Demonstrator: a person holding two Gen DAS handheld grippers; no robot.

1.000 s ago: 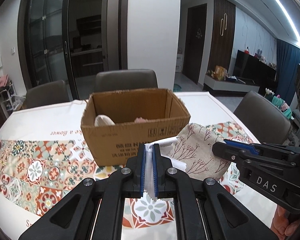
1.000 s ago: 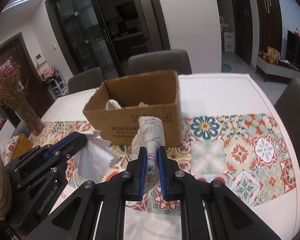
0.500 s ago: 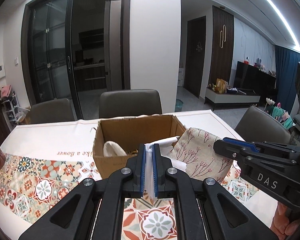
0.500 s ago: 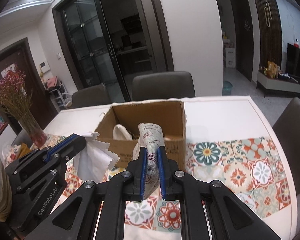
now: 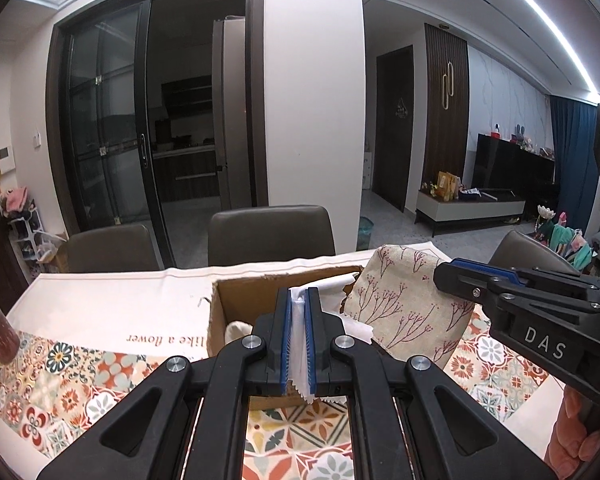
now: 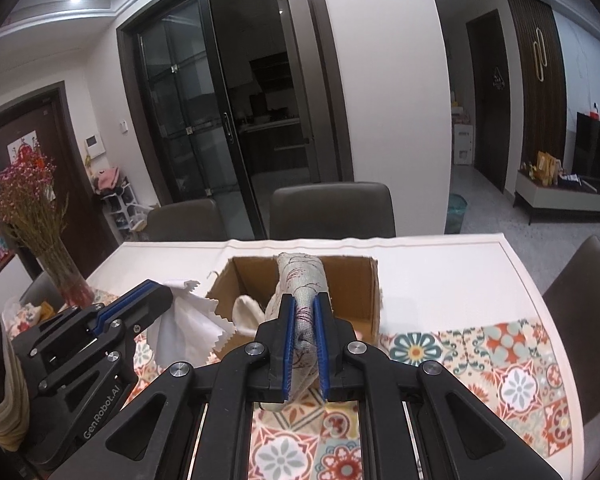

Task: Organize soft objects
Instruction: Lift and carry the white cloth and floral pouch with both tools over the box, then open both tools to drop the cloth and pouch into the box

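Observation:
My left gripper (image 5: 298, 300) is shut on a white cloth (image 5: 299, 328) and holds it over the near rim of an open cardboard box (image 5: 244, 300). My right gripper (image 6: 304, 304) is shut on a beige cloth with a red twig print (image 6: 302, 284), held above the same box (image 6: 352, 280). The printed cloth also shows in the left wrist view (image 5: 404, 304), with the right gripper (image 5: 452, 276) at its right. The white cloth (image 6: 184, 324) hangs from the left gripper (image 6: 156, 296) in the right wrist view. A cream soft item (image 6: 246, 312) lies inside the box.
The box stands on a table with a patterned tablecloth (image 6: 500, 364). A glass vase of dried flowers (image 6: 40, 232) stands at the table's left. Brown chairs (image 6: 332, 212) line the far side and another (image 6: 588, 300) stands at the right.
Both grippers have risen and moved forward with their cloths, from in front of the box's near wall to above its opening. The view now looks into the box from higher up.

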